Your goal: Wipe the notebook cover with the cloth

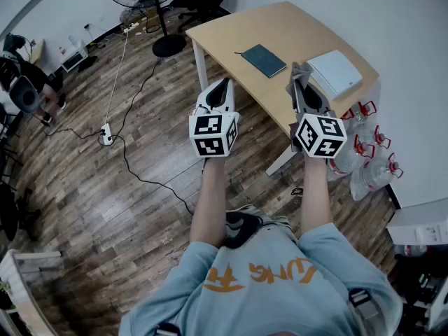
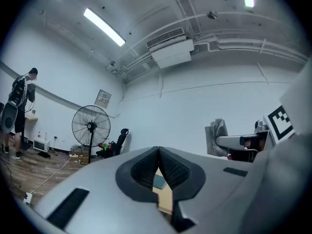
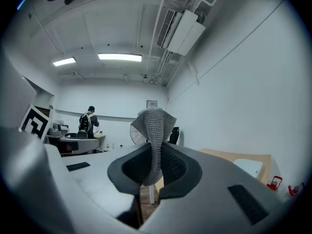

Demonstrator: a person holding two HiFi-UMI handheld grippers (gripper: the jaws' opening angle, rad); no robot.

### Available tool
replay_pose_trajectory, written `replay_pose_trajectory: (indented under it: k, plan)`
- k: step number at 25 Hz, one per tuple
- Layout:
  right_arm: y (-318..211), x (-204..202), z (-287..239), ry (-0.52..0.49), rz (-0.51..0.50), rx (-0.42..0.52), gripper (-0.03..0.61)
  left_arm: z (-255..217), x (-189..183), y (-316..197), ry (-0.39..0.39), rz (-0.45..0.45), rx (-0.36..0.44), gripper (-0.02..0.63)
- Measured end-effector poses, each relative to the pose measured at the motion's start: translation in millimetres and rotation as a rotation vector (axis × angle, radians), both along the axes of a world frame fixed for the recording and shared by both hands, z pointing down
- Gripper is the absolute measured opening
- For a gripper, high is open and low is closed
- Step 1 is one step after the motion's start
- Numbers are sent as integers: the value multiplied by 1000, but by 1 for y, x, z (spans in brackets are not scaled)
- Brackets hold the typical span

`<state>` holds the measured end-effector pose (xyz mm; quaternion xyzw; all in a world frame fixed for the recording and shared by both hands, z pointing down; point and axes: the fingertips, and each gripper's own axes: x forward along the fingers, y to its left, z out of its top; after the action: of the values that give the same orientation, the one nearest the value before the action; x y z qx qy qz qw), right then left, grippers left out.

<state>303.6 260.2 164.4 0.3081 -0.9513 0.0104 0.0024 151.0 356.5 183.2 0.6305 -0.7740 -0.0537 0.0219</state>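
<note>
Cloth [image 3: 153, 123]: probably soft, limp; pinched mid-fold in right claw [image 3: 155, 152]. Left claw [image 2: 158, 152]: closed, empty. Notebook [image 1: 264, 60]: stiff-looking, flat, twelve o'clock.

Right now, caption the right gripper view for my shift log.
Right gripper shut on the grey cloth, which stands up between its jaws, wooden table ahead at right.

Two tongs [image 1: 224, 84] [image 1: 297, 82], one cloth [image 3: 153, 126], one notebook [image 1: 264, 60], one table [image 1: 280, 26], one fan [image 2: 91, 126]
</note>
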Motion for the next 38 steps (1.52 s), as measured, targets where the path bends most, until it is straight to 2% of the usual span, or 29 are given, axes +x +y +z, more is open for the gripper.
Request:
replay_pose_trajectory:
  k: [5,9,12,21,26,38]
  plan:
    - [3,-5,-2,23,-11,36,28,-3,-5,4,5,-14,21,17]
    - [6,-8,-9,11,13,88,26,4,-9,1,16,-12,12,17]
    - [9,-15,-11,43,17,122,28,11,-14,0,30,-10,4,17]
    - [6,-21,-2,43,27,89,28,18,-27,3,45,-12,6,17]
    - [14,-28,-5,14,4,66,28,24,-43,11,-5,-52,-28,17]
    - [15,-32,1,-22,-13,-9,28,33,-55,15,45,-54,-18,17]
